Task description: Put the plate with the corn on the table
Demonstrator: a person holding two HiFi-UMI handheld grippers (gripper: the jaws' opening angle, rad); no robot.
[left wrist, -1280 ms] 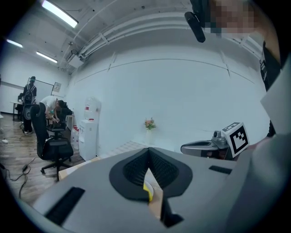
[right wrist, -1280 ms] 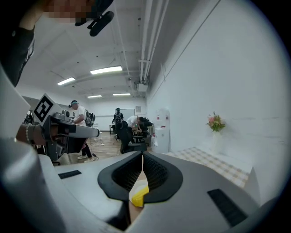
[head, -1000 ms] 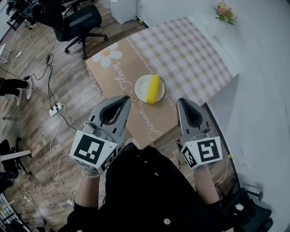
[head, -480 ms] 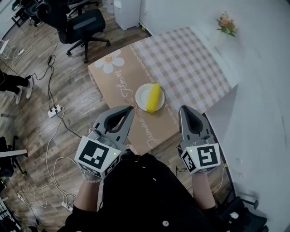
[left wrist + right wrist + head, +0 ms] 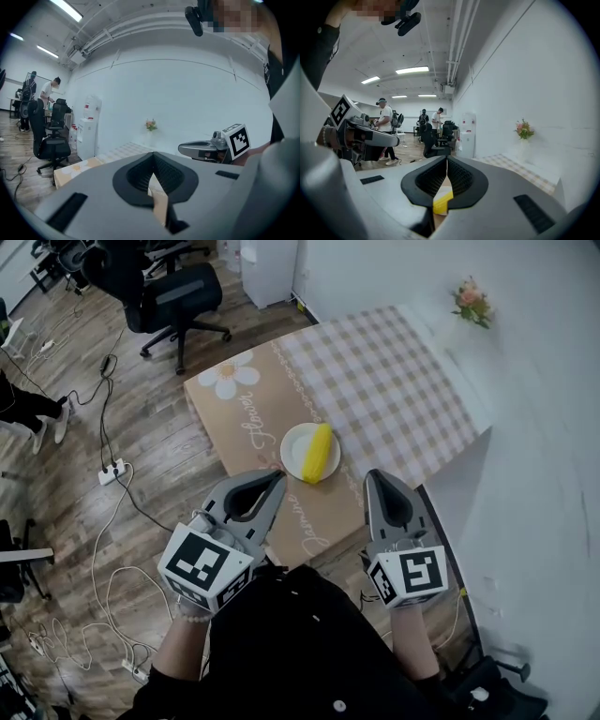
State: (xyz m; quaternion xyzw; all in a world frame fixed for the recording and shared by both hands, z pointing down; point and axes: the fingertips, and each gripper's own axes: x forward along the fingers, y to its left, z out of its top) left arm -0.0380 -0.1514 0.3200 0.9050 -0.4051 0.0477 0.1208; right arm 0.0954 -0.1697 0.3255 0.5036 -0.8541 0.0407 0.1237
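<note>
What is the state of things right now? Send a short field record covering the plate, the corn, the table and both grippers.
plate: white, resting on the brown flower-print part of the table cover
corn: yellow cob lying on the plate
table: checked cloth on the far part, flowers at the far corner
left gripper: jaws together, empty, short of the plate
right gripper: jaws together, empty, short of the plate
contact: neither gripper touches the plate or the corn
</note>
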